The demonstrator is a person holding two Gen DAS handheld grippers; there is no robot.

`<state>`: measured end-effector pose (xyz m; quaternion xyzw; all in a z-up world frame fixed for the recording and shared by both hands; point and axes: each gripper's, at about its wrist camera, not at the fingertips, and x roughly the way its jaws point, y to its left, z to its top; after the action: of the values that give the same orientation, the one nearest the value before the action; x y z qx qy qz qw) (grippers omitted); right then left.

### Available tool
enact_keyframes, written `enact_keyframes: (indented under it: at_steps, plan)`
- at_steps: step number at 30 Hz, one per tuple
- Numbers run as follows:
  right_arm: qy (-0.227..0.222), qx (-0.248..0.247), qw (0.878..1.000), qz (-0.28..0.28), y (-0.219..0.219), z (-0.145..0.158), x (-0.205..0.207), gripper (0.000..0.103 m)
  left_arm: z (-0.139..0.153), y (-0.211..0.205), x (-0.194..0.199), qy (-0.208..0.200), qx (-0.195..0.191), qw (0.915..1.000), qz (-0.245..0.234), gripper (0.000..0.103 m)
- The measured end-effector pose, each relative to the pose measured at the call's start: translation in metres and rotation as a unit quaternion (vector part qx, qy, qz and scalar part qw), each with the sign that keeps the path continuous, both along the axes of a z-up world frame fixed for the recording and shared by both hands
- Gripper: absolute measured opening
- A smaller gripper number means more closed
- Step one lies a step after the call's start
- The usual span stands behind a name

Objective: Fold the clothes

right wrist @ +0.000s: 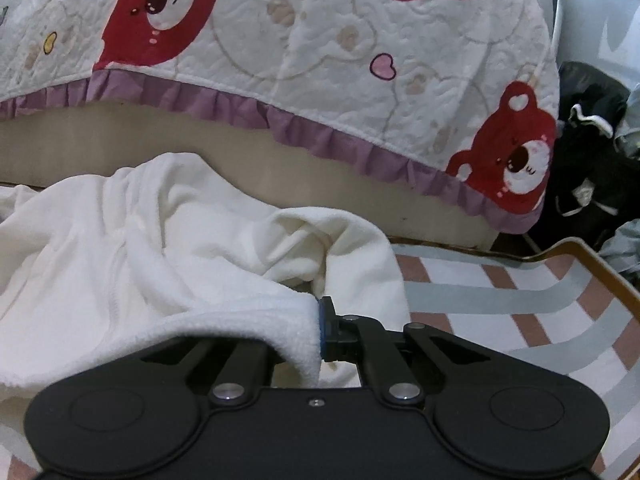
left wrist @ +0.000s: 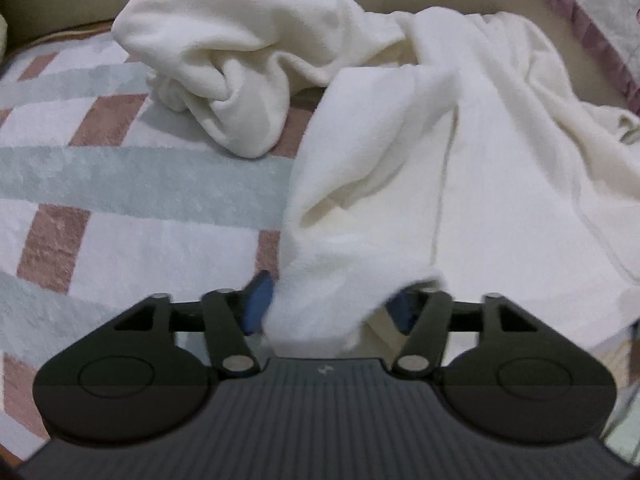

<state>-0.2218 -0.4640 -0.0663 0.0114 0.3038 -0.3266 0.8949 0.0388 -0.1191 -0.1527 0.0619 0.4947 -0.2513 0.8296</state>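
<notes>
The white top (left wrist: pixel 400 168) looks soft and floppy. The left gripper (left wrist: pixel 326 312) is open around its edge at bottom middle; the right gripper (right wrist: pixel 320 332) pinches a hem.

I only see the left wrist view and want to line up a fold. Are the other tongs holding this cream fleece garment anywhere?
Observer: Yes. The right tongs are shut on a thick edge of the cream fleece garment.
Operator: What lies to the right of that grip?
Observer: Bare striped pink, grey and white rug, with no cloth lying on that part.
Operator: Anything beyond it that I should avoid?
Observer: A heap of dark clothes sits past the corner of the red-bear quilted bedspread.
</notes>
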Motion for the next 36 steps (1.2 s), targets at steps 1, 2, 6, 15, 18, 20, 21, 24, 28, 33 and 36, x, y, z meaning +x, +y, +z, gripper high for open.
enact_keyframes:
  at_steps: [1,2,6,15,18,20,21,24,28,33,36]
  plan:
    - [0.000,0.004,1.000,0.001,-0.002,-0.001,0.000,0.003,-0.004,0.000,0.001,-0.002,0.004,1.0000,0.004,0.074]
    - [0.000,0.009,1.000,-0.001,-0.003,-0.001,0.000,0.003,-0.007,0.000,0.002,-0.003,0.007,0.9999,0.009,0.077]
    - [-0.025,0.063,0.998,-0.020,-0.011,-0.004,-0.005,0.004,-0.013,0.010,0.003,0.013,-0.026,0.9989,0.036,0.078]
    - [-0.039,0.157,0.986,-0.031,-0.031,-0.042,-0.011,0.007,-0.004,-0.028,-0.021,-0.129,0.045,0.9895,-0.047,0.024]
    - [-0.047,0.182,0.982,-0.026,-0.040,-0.046,-0.011,0.005,-0.001,-0.036,-0.031,-0.171,0.072,0.9811,-0.056,0.014]
    - [-0.050,0.172,0.984,-0.011,-0.040,-0.035,-0.012,0.005,0.016,-0.027,-0.037,-0.186,0.059,0.9800,-0.038,0.014]
    - [-0.052,0.164,0.985,0.001,-0.039,-0.026,-0.014,0.005,0.025,-0.021,-0.040,-0.194,0.049,0.9793,-0.029,0.014]
    - [-0.063,0.136,0.988,0.036,-0.029,0.011,-0.024,0.004,0.063,0.004,-0.057,-0.221,0.008,0.9752,0.007,0.013]
    - [-0.075,0.111,0.989,0.065,-0.011,0.066,-0.043,0.004,0.111,0.026,-0.083,-0.274,0.000,0.9616,0.017,0.011]
    - [-0.080,0.045,0.994,0.062,0.029,0.138,-0.091,0.003,0.190,0.070,-0.121,-0.313,-0.041,0.9487,0.012,0.011]
    - [-0.091,0.048,0.992,0.077,0.048,0.164,-0.136,0.003,0.205,0.093,-0.151,-0.280,-0.031,0.9593,-0.016,0.011]
